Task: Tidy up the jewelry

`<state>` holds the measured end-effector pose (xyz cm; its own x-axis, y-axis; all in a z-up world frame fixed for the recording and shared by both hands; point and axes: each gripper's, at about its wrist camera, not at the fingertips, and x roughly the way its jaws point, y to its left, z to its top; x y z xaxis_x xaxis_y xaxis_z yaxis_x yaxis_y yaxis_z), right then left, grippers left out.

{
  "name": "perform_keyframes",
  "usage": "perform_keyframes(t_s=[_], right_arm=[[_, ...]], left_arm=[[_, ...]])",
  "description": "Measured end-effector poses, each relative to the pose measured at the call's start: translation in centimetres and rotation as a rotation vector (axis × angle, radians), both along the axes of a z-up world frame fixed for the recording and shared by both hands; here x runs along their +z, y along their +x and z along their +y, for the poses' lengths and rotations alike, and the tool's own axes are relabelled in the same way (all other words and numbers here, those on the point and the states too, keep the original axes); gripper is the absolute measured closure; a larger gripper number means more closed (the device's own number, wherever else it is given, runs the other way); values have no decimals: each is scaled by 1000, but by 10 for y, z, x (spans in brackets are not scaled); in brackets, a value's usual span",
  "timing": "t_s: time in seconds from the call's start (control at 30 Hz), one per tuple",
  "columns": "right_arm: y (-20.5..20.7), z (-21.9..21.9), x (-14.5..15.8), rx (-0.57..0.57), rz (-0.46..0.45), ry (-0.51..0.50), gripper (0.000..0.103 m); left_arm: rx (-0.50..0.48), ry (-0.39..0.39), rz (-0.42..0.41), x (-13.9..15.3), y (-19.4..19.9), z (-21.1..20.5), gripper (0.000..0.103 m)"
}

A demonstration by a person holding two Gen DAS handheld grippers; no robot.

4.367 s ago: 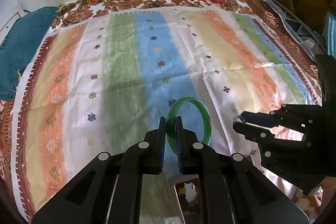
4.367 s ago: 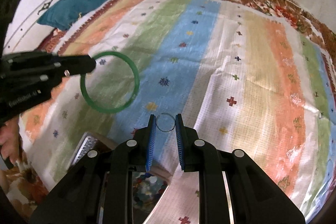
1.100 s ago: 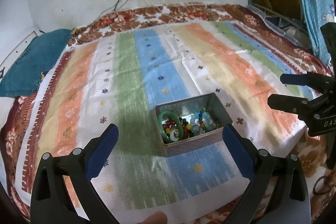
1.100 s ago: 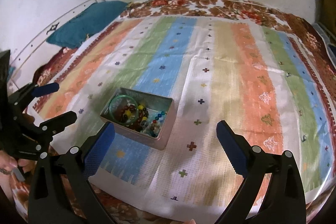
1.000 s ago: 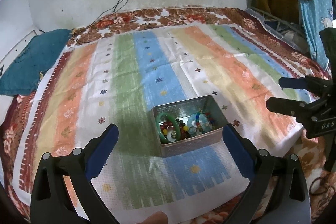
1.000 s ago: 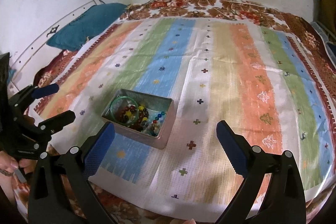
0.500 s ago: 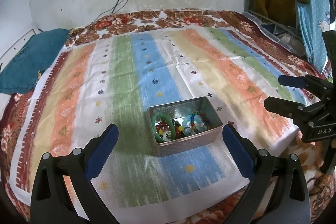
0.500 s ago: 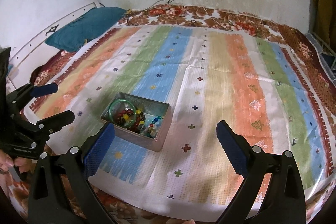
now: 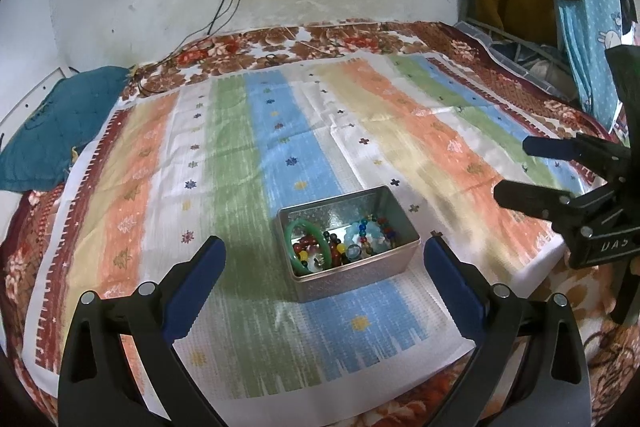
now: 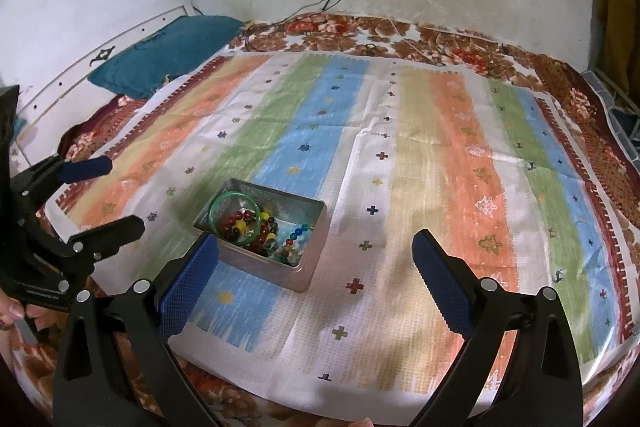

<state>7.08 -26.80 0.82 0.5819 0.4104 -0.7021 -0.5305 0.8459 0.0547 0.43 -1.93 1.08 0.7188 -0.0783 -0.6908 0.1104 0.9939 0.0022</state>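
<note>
Left wrist view: our left gripper [image 9: 324,263] has its fingers wide apart, empty, above the tin [image 9: 352,273]; green bangle [image 9: 306,241] inside with beads
Right wrist view: our right gripper [image 10: 316,267] fingers spread, empty; tin [image 10: 298,273] on bed's striped cloth [image 10: 440,147]

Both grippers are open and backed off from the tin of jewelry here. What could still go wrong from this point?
1. The metal tin has no lid on, so a bump could spill the beads onto the cloth.
2. It sits near the striped cloth's front edge, on soft bedding, where it might tip.
3. The green bangle leans tilted against the tin's wall, so it could slide out if knocked by the left gripper or right gripper.
</note>
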Motion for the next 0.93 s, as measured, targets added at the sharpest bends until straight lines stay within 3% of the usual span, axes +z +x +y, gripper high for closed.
perform_keyframes(t_s=[0.93], right_arm=[[-5, 4, 5, 3, -31, -2, 5]], left_arm=[[-14, 9, 21, 1, 2, -4, 6]])
